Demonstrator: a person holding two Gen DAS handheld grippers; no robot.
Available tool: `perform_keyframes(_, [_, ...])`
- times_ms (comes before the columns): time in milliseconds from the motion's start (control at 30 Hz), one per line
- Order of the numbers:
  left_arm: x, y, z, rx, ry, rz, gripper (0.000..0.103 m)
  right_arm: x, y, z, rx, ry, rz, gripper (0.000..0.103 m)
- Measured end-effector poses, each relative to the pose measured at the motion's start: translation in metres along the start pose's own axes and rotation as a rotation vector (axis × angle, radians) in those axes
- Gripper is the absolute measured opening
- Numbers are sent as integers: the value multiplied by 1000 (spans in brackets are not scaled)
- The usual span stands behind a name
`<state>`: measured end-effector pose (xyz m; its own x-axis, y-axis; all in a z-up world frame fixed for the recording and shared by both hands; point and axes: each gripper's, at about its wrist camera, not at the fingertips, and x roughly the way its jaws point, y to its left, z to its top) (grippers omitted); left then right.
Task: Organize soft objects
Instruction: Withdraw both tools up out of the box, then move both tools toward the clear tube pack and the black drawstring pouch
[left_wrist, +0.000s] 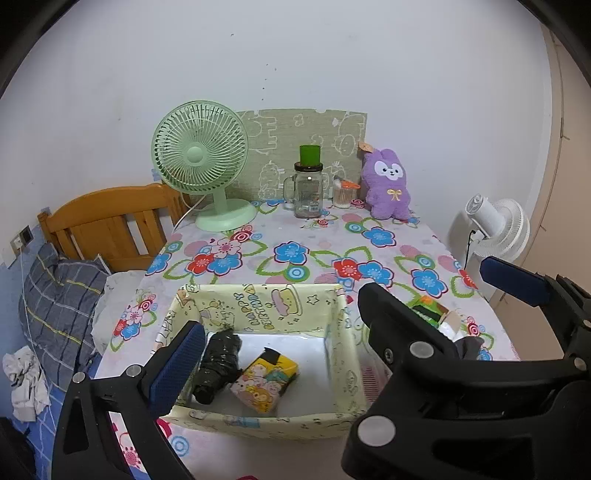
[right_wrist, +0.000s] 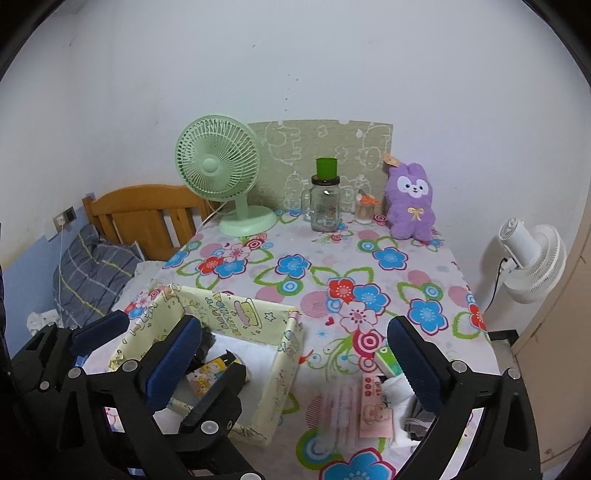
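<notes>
A pale yellow cartoon-print box (left_wrist: 334, 317) sits on the floral table; it also shows in the right wrist view (right_wrist: 284, 354). Inside lie a black wrapped bundle (left_wrist: 218, 363) and a yellow cartoon tissue pack (left_wrist: 264, 384), which also shows in the right wrist view (right_wrist: 207, 373). My left gripper (left_wrist: 284, 345) is open and empty, over the box. My right gripper (right_wrist: 295, 362) is open and empty, right of the box. Near its right finger lie a pink packet (right_wrist: 375, 410), a green pack (right_wrist: 388, 360) and a grey cloth item (right_wrist: 415, 419). A purple plush bunny (right_wrist: 410, 201) stands at the back.
A green desk fan (right_wrist: 221, 170), a glass jar with a green cup on top (right_wrist: 325, 199) and a small swab container (right_wrist: 364, 210) stand along the back wall. A white floor fan (right_wrist: 532, 254) stands right of the table. A bed with a wooden headboard (right_wrist: 147, 214) lies left.
</notes>
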<state>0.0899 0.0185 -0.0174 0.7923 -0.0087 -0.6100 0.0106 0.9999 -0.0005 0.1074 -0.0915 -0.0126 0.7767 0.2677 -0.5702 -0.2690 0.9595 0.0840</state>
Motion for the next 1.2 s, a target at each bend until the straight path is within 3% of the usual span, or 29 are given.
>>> perform_keyframes(400, [-11, -29, -5, 4, -12, -24, 103, -24, -25, -9, 1, -31, -51, 103])
perform_keyframes(767, [-17, -57, -14, 22, -19, -93, 103, -40, -51, -22, 26, -28, -62, 103])
perform_keyframes(1200, [2, -86, -33, 54, 33, -148, 102, -42, -77, -48, 27, -25, -143, 103])
